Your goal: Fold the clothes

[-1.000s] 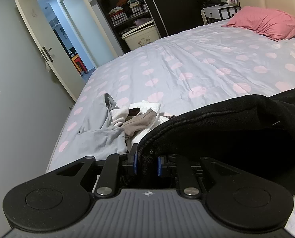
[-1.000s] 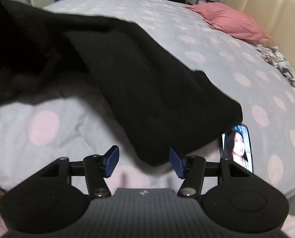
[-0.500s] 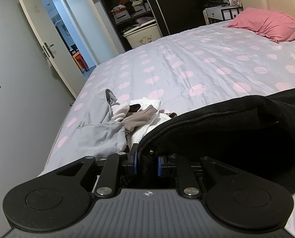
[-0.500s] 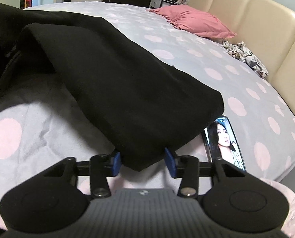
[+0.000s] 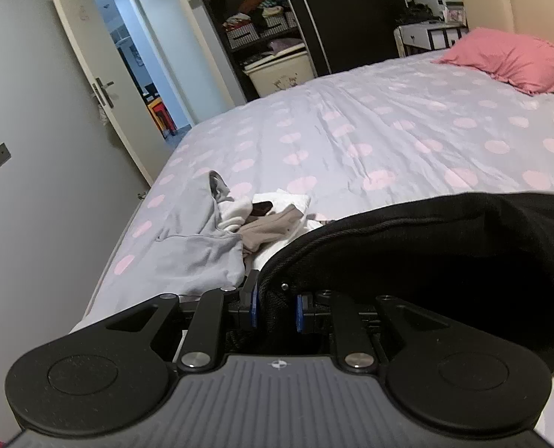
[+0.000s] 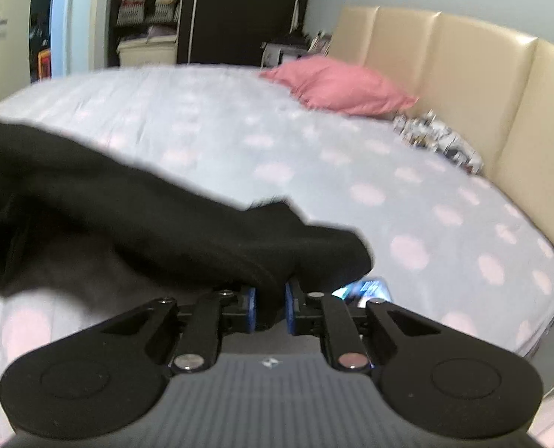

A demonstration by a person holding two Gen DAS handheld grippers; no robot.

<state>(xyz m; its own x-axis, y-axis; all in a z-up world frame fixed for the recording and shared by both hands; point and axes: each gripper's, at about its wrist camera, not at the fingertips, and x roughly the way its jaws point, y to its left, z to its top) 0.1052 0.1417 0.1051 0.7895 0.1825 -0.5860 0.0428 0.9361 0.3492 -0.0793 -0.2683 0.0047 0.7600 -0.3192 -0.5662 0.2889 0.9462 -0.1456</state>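
A black garment [image 5: 426,254] lies across the near side of the bed. My left gripper [image 5: 275,308] is shut on its edge, with the cloth bunched between the blue pads. In the right wrist view the same black garment [image 6: 135,216] stretches left, and my right gripper [image 6: 269,308] is shut on its corner, lifted off the sheet. A pile of other clothes, grey [image 5: 198,250], white and beige, lies on the bed just beyond my left gripper.
The bed [image 5: 370,130] has a lilac sheet with pink dots. A pink pillow [image 5: 508,59] and beige headboard [image 6: 463,93] are at the far end. A phone [image 6: 366,291] lies by my right gripper. An open door [image 5: 90,74] and wardrobe stand left.
My right gripper closed on the black garment's corner and lifted it, tilting up toward the headboard. My left gripper stayed shut on the garment and barely moved.
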